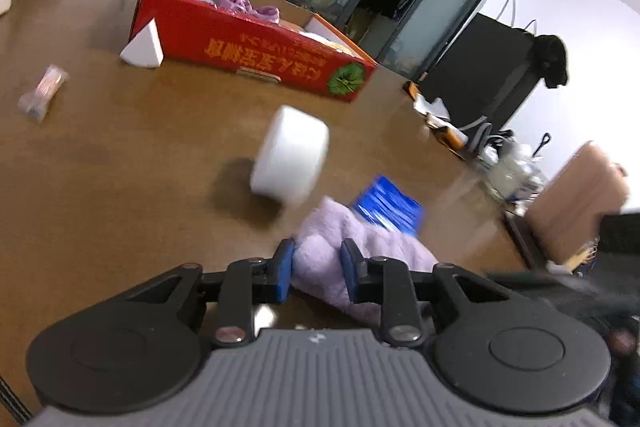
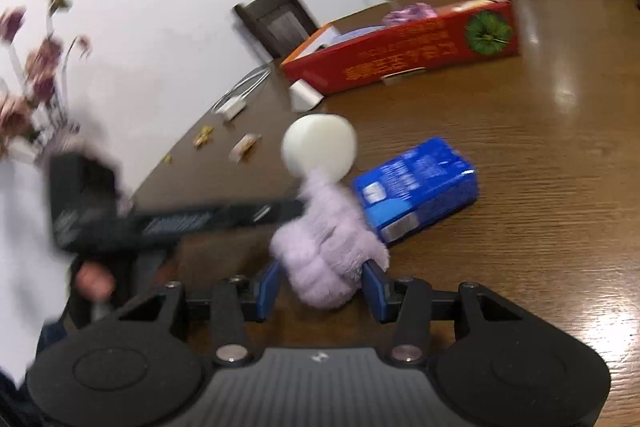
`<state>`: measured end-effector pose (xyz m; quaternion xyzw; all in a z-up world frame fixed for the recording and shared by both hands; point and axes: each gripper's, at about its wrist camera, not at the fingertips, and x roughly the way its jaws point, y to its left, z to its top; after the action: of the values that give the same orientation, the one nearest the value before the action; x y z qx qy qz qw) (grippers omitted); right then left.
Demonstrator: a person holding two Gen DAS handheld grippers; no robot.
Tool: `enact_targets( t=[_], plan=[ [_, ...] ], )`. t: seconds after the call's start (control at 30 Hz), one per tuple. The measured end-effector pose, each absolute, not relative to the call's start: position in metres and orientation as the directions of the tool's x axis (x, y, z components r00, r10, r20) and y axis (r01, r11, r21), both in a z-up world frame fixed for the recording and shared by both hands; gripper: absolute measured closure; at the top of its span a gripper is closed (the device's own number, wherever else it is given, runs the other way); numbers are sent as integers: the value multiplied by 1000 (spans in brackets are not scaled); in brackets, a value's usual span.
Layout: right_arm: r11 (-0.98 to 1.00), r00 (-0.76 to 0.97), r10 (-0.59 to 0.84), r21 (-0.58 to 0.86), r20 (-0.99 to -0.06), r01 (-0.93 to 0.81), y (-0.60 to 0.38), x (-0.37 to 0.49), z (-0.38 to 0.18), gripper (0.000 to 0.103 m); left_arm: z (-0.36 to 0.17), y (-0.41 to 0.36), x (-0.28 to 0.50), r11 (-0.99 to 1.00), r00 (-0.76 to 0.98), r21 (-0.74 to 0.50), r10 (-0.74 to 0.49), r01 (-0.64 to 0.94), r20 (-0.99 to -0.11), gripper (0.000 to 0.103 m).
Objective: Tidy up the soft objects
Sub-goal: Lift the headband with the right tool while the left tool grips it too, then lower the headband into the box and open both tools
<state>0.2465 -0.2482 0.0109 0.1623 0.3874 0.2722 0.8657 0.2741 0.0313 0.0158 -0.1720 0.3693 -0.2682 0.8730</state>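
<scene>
A lilac fluffy cloth [image 1: 356,251] is held between both grippers above the brown table. My left gripper [image 1: 317,267] is shut on one end of it. My right gripper [image 2: 322,281] is shut on the other end of the cloth [image 2: 328,251]. A blue soft pack [image 2: 416,187] lies on the table just behind it; it also shows in the left wrist view [image 1: 390,207]. A red open box [image 1: 248,51] at the back holds purple soft things [image 1: 248,7]; the box also shows in the right wrist view [image 2: 404,55].
A white cylinder [image 1: 290,157] stands mid-table, also in the right wrist view [image 2: 320,147]. A white cone [image 1: 143,45] sits by the box. A small wrapped packet [image 1: 42,93] lies at left. Clutter [image 1: 492,151] lines the right edge. Flowers [image 2: 36,67] stand at left.
</scene>
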Motion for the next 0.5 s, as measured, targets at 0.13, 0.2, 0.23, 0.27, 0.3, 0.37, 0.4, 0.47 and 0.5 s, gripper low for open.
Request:
enact_targets(
  t=[0.13, 0.2, 0.23, 0.27, 0.3, 0.37, 0.4, 0.47, 0.5],
  plan=[
    [817, 559, 571, 478, -601, -321, -252, 260, 8, 58, 25, 36, 243, 799, 587, -499, -592, 336, -553, 70],
    [816, 554, 575, 471, -602, -335, -249, 263, 8, 58, 27, 37, 239, 811, 613, -481, -573, 331, -544, 58],
    [817, 553, 574, 462, -604, -344, -246, 265, 9, 58, 28, 39, 241, 817, 632, -483, -559, 313, -537, 54],
    [816, 549, 577, 461, -605, -350, -244, 266, 11, 58, 28, 40, 243, 821, 639, -486, -550, 298, -537, 54],
    [812, 546, 583, 463, -602, -357, -242, 266, 13, 58, 27, 40, 246, 824, 640, -488, -545, 289, -542, 54],
    [802, 551, 596, 474, -584, -364, -243, 266, 18, 58, 26, 40, 251, 824, 644, -491, -544, 285, -539, 53],
    [799, 553, 599, 478, -579, -366, -243, 268, 19, 58, 24, 39, 254, 822, 644, -495, -544, 281, -538, 52],
    [808, 564, 586, 473, -582, -351, -243, 272, 18, 58, 20, 36, 260, 822, 641, -503, -541, 266, -545, 53],
    [816, 565, 574, 468, -592, -339, -242, 274, 15, 59, 18, 34, 263, 825, 636, -506, -536, 254, -555, 56]
  ],
)
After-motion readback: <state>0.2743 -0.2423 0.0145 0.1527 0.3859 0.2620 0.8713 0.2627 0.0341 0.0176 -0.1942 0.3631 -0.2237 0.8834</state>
